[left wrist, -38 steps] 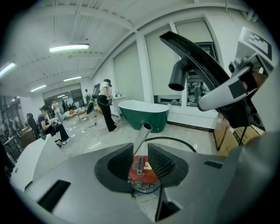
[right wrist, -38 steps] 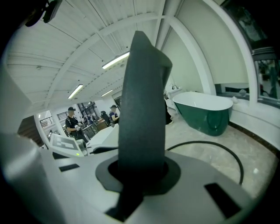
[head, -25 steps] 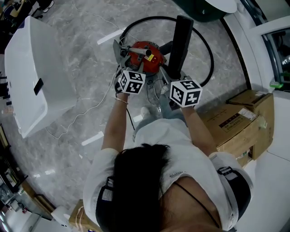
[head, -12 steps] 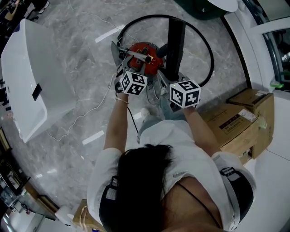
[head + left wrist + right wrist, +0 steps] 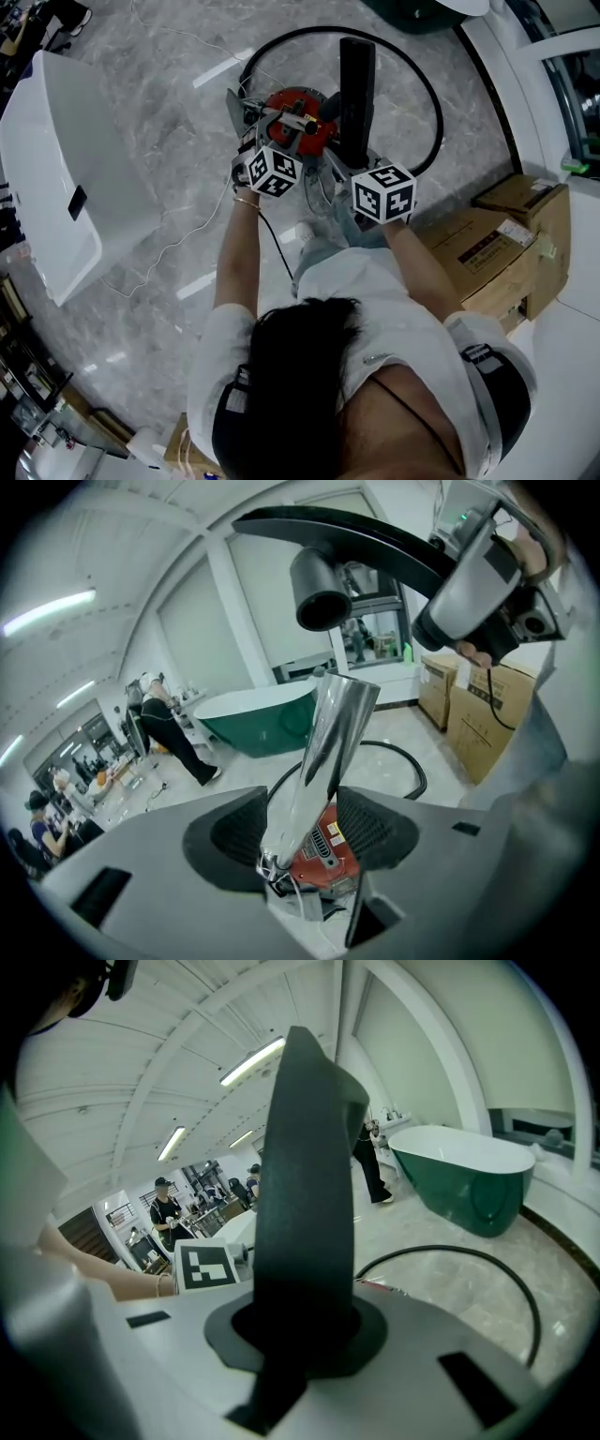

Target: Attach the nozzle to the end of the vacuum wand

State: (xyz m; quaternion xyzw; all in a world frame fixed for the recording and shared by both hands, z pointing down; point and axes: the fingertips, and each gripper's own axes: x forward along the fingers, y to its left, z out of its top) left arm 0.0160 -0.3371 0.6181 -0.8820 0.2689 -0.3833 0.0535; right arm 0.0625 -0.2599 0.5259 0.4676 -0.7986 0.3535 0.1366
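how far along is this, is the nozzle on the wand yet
Not yet. Done: both parts are picked up, the left claw shut on the wand and the right claw shut on the nozzle. In hand: lining them up; the nozzle's socket sits near the wand's tip, with a gap between them. Left: push the socket onto the tip.

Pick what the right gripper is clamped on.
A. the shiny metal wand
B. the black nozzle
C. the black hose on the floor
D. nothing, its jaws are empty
B: in the right gripper view, the right gripper has its jaws closed on the black nozzle, while the metal wand sits between the jaws of the left gripper.
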